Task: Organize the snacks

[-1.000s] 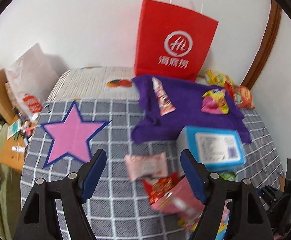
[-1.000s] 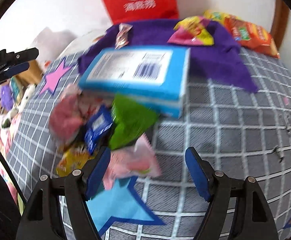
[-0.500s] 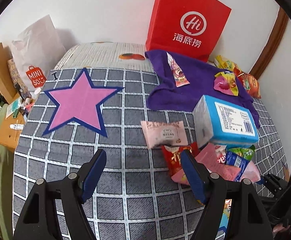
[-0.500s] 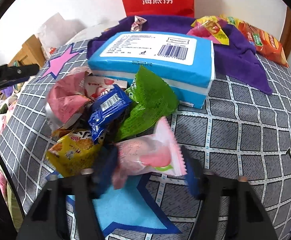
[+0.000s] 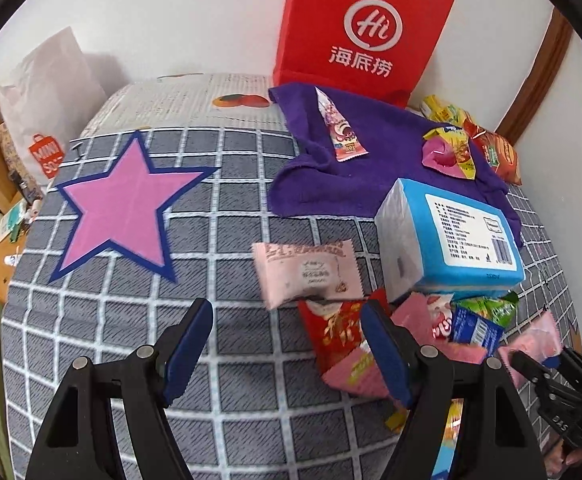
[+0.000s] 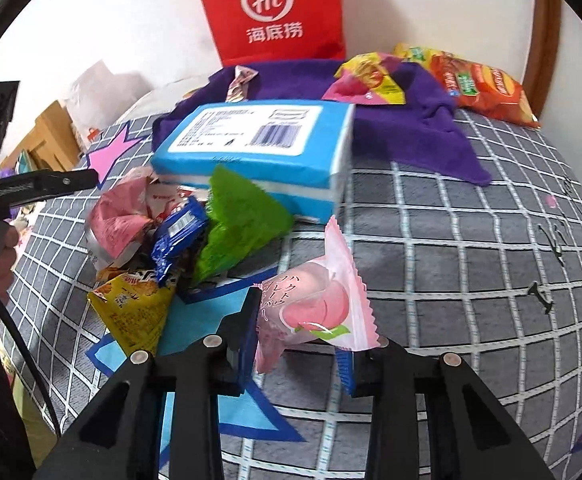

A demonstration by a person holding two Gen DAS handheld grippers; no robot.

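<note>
Right tool (image 6: 297, 340) grips pink peach snack packet (image 6: 319, 304).

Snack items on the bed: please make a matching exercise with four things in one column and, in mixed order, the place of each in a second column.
1. peach packet
2. long candy stick
3. orange chip bag
4. yellow packet

a. on the purple towel
b. between the right gripper fingers
c. beside the towel, near the wall
d. on the blue star

Pairs: 1-b, 2-a, 3-c, 4-d
</note>
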